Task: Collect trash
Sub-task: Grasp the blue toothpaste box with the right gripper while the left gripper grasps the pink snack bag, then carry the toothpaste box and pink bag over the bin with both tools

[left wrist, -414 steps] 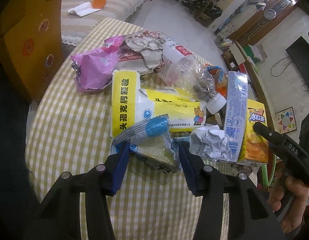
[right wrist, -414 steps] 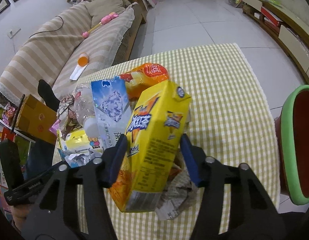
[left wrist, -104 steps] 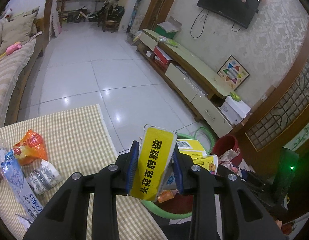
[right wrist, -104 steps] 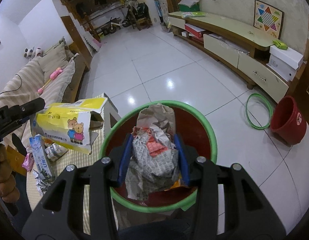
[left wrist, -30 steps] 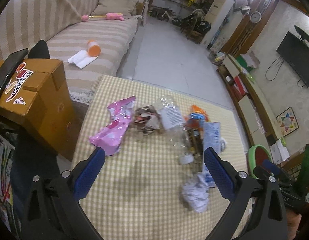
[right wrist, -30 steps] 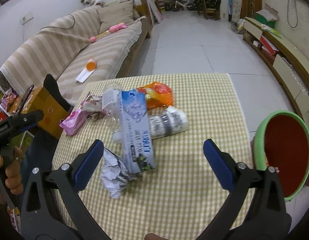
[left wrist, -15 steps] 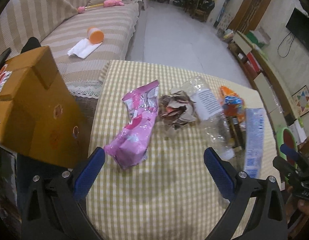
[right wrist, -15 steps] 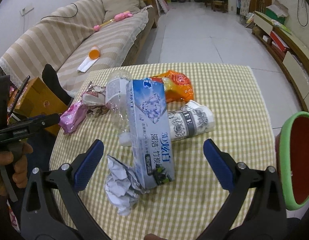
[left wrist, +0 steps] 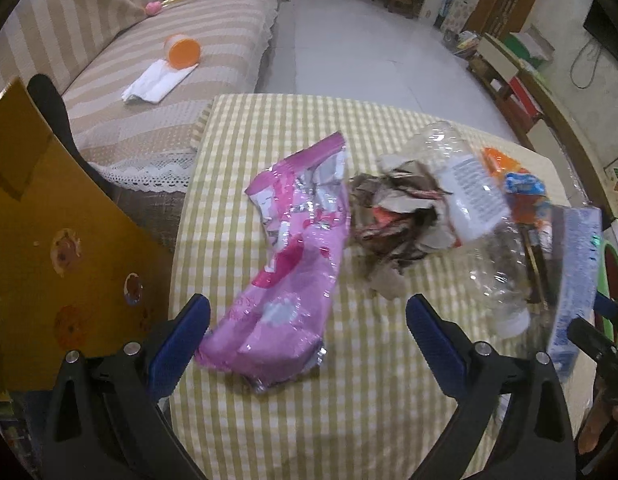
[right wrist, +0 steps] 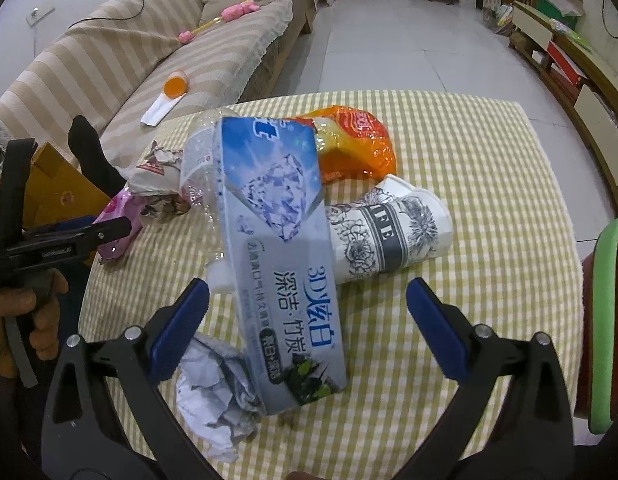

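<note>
Pink crinkled foil wrapper point(left wrist: 287, 276) between the spread left gripper point(left wrist: 307, 330), long axis near-to-far.
Only the right view shows the empty, wide-open right gripper point(right wrist: 307, 326) at a blue-grey carton point(right wrist: 281, 256), probably toothpaste.

Green-rimmed red bin point(right wrist: 607, 320): cut by frame edge.
Clear plastic bottle point(right wrist: 201, 160): mostly hidden under blue toothpaste box point(right wrist: 281, 248).

left gripper point(left wrist: 307, 322) spread wide, right gripper point(right wrist: 307, 320) likewise
</note>
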Demonstrator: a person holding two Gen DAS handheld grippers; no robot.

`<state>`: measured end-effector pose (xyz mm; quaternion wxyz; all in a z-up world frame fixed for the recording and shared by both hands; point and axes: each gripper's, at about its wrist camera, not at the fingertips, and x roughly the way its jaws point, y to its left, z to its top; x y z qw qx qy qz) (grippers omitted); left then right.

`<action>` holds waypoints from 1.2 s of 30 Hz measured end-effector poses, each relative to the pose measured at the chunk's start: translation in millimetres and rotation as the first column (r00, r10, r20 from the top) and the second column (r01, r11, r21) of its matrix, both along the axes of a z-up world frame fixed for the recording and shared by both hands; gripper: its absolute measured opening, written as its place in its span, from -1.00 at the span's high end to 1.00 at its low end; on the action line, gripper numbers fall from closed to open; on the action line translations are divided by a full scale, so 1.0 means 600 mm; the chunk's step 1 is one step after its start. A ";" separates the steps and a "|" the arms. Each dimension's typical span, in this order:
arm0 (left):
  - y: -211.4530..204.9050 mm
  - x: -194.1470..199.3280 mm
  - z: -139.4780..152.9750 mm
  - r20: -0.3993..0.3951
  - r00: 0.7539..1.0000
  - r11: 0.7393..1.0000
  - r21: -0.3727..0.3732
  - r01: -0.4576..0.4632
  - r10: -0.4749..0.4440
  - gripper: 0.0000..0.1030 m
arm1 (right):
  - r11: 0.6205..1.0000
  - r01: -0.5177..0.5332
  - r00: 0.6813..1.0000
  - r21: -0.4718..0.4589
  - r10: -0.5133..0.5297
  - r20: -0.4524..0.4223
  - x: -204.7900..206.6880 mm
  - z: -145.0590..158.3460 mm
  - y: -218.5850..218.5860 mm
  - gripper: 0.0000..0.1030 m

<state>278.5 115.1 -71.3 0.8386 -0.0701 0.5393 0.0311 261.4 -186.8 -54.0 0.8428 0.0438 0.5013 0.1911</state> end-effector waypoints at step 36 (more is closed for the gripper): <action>-0.038 -0.077 0.097 0.116 0.993 1.000 -0.030 -0.007 0.011 0.34 | 0.998 -0.051 0.997 0.034 0.049 0.059 -0.045 0.074 -0.004 0.08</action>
